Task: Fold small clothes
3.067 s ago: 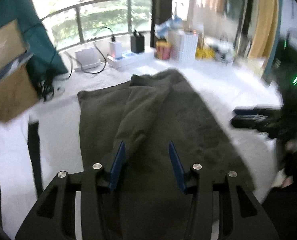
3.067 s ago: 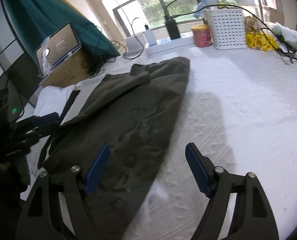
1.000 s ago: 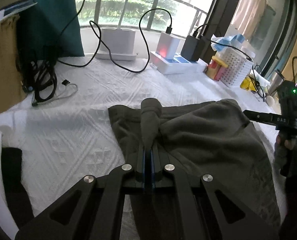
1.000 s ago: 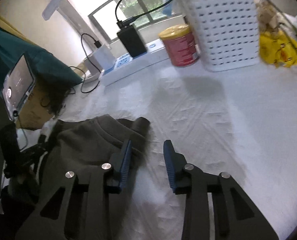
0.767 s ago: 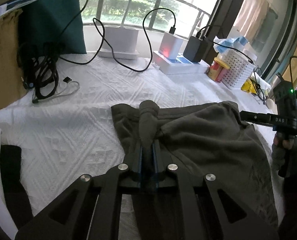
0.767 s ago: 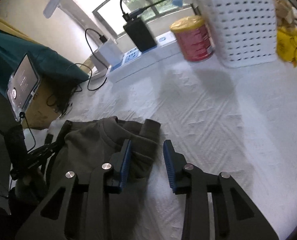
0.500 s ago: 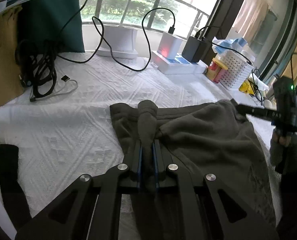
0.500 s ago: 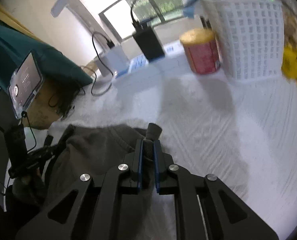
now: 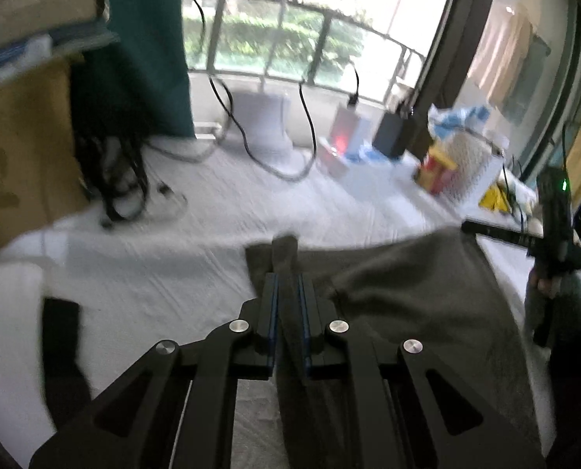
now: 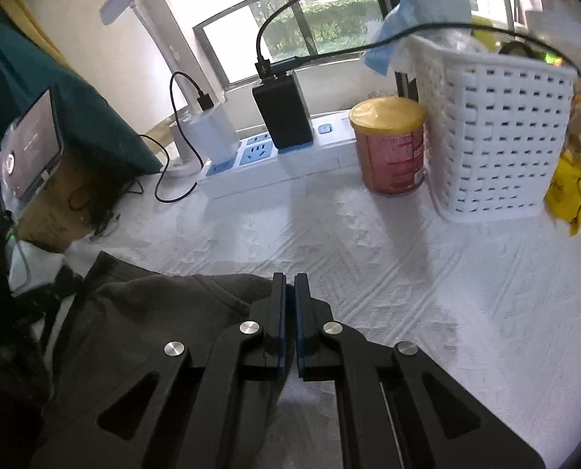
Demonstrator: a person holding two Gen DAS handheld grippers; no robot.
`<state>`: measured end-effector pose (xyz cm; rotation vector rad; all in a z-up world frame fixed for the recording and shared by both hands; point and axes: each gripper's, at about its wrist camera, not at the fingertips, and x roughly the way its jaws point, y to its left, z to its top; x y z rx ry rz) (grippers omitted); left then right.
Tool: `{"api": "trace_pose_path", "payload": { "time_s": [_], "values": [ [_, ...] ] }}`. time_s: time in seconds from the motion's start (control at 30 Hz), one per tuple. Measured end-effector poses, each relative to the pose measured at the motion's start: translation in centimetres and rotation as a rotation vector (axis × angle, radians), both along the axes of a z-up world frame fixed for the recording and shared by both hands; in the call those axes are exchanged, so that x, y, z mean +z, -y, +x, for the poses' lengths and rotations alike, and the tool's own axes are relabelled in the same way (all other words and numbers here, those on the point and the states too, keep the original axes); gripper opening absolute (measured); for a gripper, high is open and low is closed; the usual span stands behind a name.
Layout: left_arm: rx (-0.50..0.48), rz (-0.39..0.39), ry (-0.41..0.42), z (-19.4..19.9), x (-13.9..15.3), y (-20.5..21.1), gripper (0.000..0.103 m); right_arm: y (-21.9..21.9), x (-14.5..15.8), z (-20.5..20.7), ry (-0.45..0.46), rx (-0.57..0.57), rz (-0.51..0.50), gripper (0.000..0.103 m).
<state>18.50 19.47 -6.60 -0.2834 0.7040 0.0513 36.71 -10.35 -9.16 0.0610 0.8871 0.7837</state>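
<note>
A lived-in room of a home, by a balcony. A big window (image 10: 321,27) with a railing (image 9: 290,11) looks onto green shrubs. Under it a white textured cover (image 10: 407,273) carries household clutter: a power strip (image 10: 275,156) with chargers plugged in, a red tin (image 10: 390,146), a white basket (image 10: 494,136), a yellow bag (image 10: 576,191). A cardboard box (image 9: 20,136) and a teal cloth (image 9: 146,51) stand at the left.

A red can (image 10: 390,148) stands just beside a white basket (image 10: 494,136) (power strip (image 10: 275,164) behind) — on white cloth.

hand-held gripper (image 9: 288,305) | black linkage | silver screws | blue pads
</note>
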Motion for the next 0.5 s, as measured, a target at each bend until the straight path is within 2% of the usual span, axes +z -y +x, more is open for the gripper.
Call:
{"api": "trace_pose_path", "payload": {
  "time_s": [0.07, 0.17, 0.27, 0.33, 0.4, 0.47, 0.5],
  "values": [
    [-0.006, 0.003, 0.038, -0.5, 1.2, 0.2, 0.037, 0.5, 0.3, -0.1, 0.008, -0.021, 0.015, 0.004],
    [-0.048, 0.017, 0.048, -0.5, 2.1, 1.2, 0.04, 1.4, 1.2, -0.5, 0.036, -0.049, 0.027, 0.005],
    [-0.117, 0.033, -0.004, 0.3, 1.3, 2.9, 0.04, 1.9, 2.1, -1.2, 0.065, -0.056, 0.02, 0.007],
    [-0.158, 0.038, -0.065, 1.3, -0.1, 3.8, 0.04, 2.1, 2.3, -2.0, 0.079, -0.054, 0.004, 0.015],
    [-0.164, 0.043, -0.126, 2.2, -1.8, 4.0, 0.04, 2.2, 2.3, -2.7, 0.089, -0.051, -0.01, 0.048],
    [-0.174, 0.04, -0.126, 2.7, -2.3, 4.0, 0.04, 2.5, 2.1, -3.5, 0.09, -0.047, -0.013, 0.059],
    [-0.178, 0.042, -0.131, 2.9, -2.3, 4.0, 0.04, 2.6, 1.9, -3.9, 0.083, -0.039, -0.02, 0.059]
  ]
}}
